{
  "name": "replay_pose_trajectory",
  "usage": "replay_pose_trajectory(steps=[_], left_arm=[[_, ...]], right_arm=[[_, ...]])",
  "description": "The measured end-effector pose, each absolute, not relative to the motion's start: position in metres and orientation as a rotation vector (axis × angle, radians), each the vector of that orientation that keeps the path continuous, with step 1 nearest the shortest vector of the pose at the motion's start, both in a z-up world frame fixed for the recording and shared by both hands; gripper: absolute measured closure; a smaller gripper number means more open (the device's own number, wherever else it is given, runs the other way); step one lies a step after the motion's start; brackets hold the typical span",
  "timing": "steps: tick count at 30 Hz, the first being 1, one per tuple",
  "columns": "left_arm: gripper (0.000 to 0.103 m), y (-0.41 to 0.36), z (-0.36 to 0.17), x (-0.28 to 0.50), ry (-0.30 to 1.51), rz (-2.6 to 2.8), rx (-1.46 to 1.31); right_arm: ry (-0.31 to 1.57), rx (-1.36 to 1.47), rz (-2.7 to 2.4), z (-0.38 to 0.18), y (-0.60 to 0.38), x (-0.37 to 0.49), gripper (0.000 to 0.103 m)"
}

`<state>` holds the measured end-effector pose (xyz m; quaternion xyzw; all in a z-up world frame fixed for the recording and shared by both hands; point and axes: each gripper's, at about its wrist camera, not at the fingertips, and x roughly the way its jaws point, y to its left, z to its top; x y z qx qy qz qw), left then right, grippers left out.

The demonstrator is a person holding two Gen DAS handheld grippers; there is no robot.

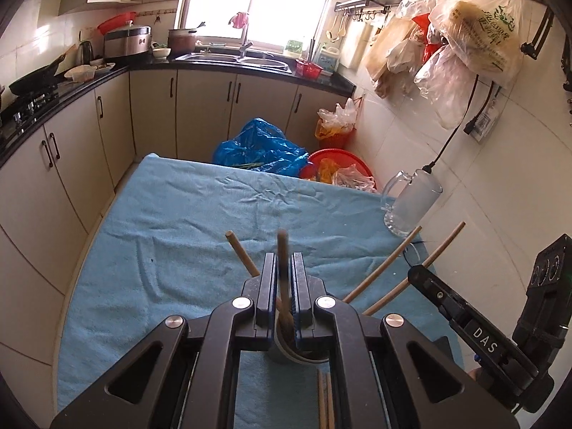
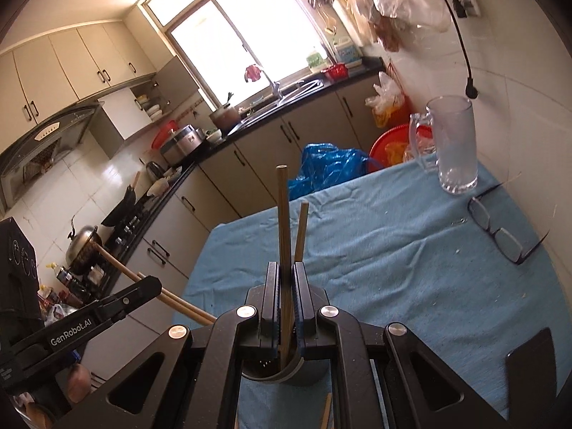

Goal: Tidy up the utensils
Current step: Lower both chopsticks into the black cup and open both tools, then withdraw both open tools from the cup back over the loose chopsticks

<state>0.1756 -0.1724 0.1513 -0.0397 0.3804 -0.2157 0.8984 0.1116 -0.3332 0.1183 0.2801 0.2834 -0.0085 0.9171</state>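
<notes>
The left gripper [image 1: 284,264] has its fingers pinching a dark chopstick [image 1: 283,271] that stands up between the pads, its lower end going down into a round utensil holder [image 1: 304,357] directly below on the blue towel [image 1: 161,250] that covers the table. Loose wooden chopsticks [image 1: 325,400] lie on the towel just in front of the holder. A second, lighter chopstick [image 1: 241,254] leans out to the left behind the fingers.

The right gripper [image 2: 285,275] likewise has its fingers closed on a brown chopstick [image 2: 283,221], which reaches down into the same holder [image 2: 286,379]; another chopstick [image 2: 301,232] leans just beside it to the right. In the right wrist view the left gripper [image 2: 143,287] shows at the lower left.

Farther across the towel lie a pair of black glasses [image 2: 500,232] and, near the tiled wall, an upright glass mug [image 2: 454,146]. Beyond the table's far edge sit a blue plastic bag [image 1: 261,150] and a red basin [image 1: 339,164] on the floor.
</notes>
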Motion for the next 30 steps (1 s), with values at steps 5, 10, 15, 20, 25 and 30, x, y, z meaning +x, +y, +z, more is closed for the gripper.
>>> replay_pose_trajectory(steps=[5, 10, 15, 20, 25, 30], left_arm=[[0.09, -0.167, 0.154, 0.175, 0.789, -0.454, -0.095], [0.079, -0.163, 0.166, 0.165, 0.757, -0.459, -0.102], [0.076, -0.154, 0.179, 0.148, 0.728, -0.463, -0.117], [0.072, -0.135, 0.187, 0.126, 0.702, -0.464, -0.134], [0.069, -0.113, 0.183, 0.101, 0.696, -0.455, -0.13], [0.068, -0.09, 0.155, 0.08, 0.738, -0.431, -0.123]], right_arm=[[0.587, 0.572, -0.014, 0.118, -0.333, 0.113, 0.092], [0.551, 0.56, -0.023, 0.13, -0.335, 0.1, 0.087], [0.521, 0.562, -0.023, 0.14, -0.337, 0.081, 0.084], [0.509, 0.566, -0.029, 0.141, -0.335, 0.054, 0.075], [0.548, 0.56, -0.02, 0.128, -0.329, 0.035, 0.074], [0.617, 0.555, -0.036, 0.102, -0.322, 0.014, 0.07]])
